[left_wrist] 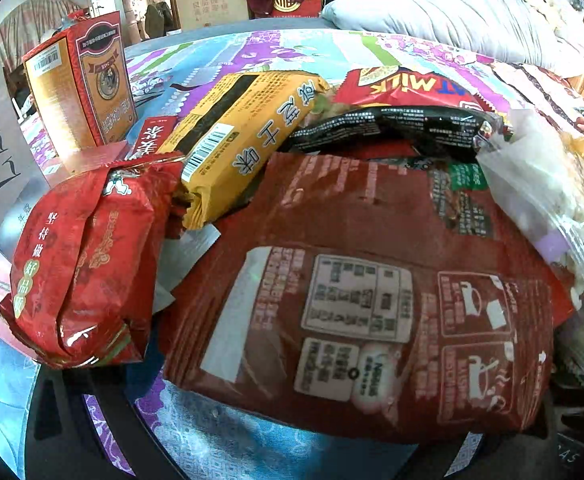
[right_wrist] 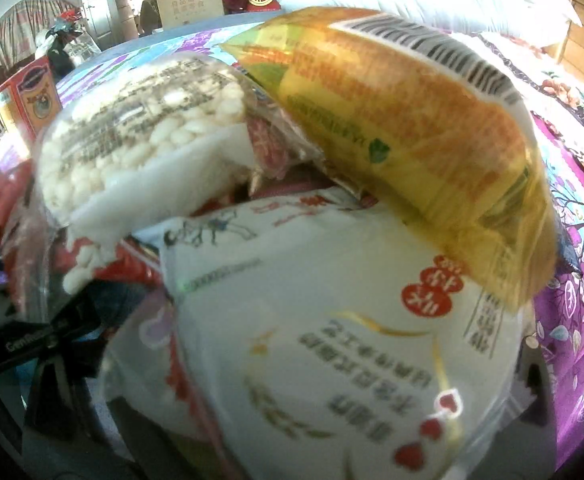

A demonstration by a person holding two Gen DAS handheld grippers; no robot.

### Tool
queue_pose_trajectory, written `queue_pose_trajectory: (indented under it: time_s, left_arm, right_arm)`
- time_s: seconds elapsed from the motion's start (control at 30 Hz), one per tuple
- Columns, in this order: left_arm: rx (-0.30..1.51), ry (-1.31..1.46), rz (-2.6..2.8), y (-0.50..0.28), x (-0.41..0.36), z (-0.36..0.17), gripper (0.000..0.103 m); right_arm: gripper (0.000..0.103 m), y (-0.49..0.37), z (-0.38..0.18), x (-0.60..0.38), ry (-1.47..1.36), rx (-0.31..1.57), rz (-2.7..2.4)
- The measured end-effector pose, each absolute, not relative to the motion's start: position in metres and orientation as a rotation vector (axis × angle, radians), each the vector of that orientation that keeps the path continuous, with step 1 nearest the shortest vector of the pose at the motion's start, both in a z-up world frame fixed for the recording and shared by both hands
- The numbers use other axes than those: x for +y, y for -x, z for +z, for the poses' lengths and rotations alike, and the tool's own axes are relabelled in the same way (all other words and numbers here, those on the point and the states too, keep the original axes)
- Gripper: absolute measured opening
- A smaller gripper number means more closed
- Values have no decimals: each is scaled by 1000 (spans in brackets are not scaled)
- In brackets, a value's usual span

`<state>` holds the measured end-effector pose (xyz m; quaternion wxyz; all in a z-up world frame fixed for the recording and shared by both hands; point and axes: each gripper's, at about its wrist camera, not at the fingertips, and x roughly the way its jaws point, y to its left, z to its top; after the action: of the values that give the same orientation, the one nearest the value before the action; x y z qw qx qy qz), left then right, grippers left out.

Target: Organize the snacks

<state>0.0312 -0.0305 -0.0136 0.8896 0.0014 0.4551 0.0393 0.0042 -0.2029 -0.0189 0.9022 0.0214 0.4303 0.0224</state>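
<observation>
**Snack pile on the bed: one packet to be lifted at a time**

Nearest the left camera, the large brown-red pouch [left_wrist: 356,300] fills the lower frame, lying flat on top of the heap. It is judged best taken by one edge and drawn off slowly, since the yellow biscuit pack [left_wrist: 244,136] and the red foil bag [left_wrist: 88,264] lean against its far and left sides and could slide. The left hand-held gripper is not visible past the pouch, so its opening cannot be told.

In the right view, the white packet [right_wrist: 332,340] lies closest and blurred, covering the right hand-held gripper; whether its jaws are apart, together or clamped on anything cannot be told. Behind it rest the clear bag of white puffs [right_wrist: 140,136] and the orange-yellow packet [right_wrist: 412,140], tilted across the white one.

Farther off, the red box [left_wrist: 80,80] stands upright on the patterned bedspread [left_wrist: 252,48].
</observation>
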Motion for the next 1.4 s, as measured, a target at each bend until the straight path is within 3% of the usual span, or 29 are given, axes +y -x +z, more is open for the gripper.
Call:
queue_pose_trajectory:
  time_s: [1.27,1.4]
  left_arm:
    - [944,-8,82,-30,-34,-15,103]
    - [944,-3,80,-30,-32,-14,103]
  right_arm:
    - [103,6,-6,-205,-1,962,163]
    - [103,20,-9,-209,40,903,230]
